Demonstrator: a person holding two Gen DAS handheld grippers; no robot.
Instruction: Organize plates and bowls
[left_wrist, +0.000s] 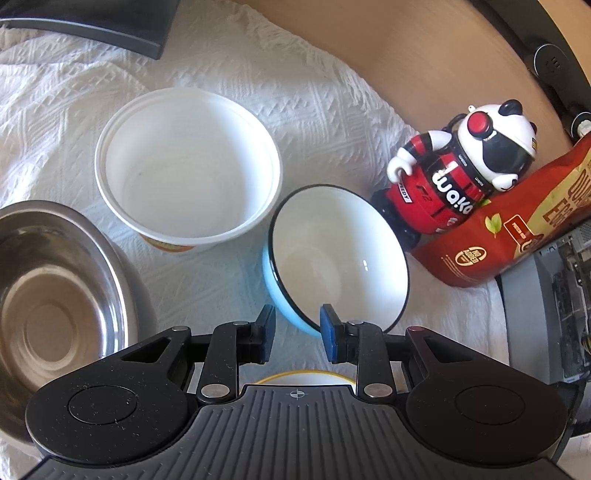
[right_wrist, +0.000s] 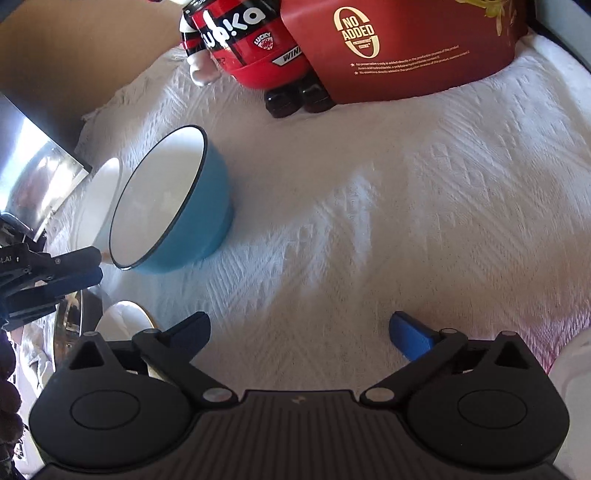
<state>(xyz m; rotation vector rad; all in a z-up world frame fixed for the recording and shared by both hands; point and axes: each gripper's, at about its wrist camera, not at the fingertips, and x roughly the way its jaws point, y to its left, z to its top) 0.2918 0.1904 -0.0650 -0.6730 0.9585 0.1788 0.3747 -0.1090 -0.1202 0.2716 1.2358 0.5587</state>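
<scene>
On the cloth-covered bench (right_wrist: 369, 206) we see an empty steel bowl (left_wrist: 48, 295), an empty white tub (left_wrist: 188, 173) and a tilted blue bowl (left_wrist: 340, 254), also empty. Our left gripper (left_wrist: 297, 334) has its jaws astride the blue bowl's near rim, not plainly clamped; the right gripper (right_wrist: 299, 332) has its jaws wide apart on nothing. We judge the blue bowl stiff, glossy, slippery and chippable, best pinched at the rim.

Labels I can read from here
The panda figure (left_wrist: 454, 173) says "waka", "LUCKY"; the red bag (right_wrist: 399, 48) says "NO ADDED".
</scene>
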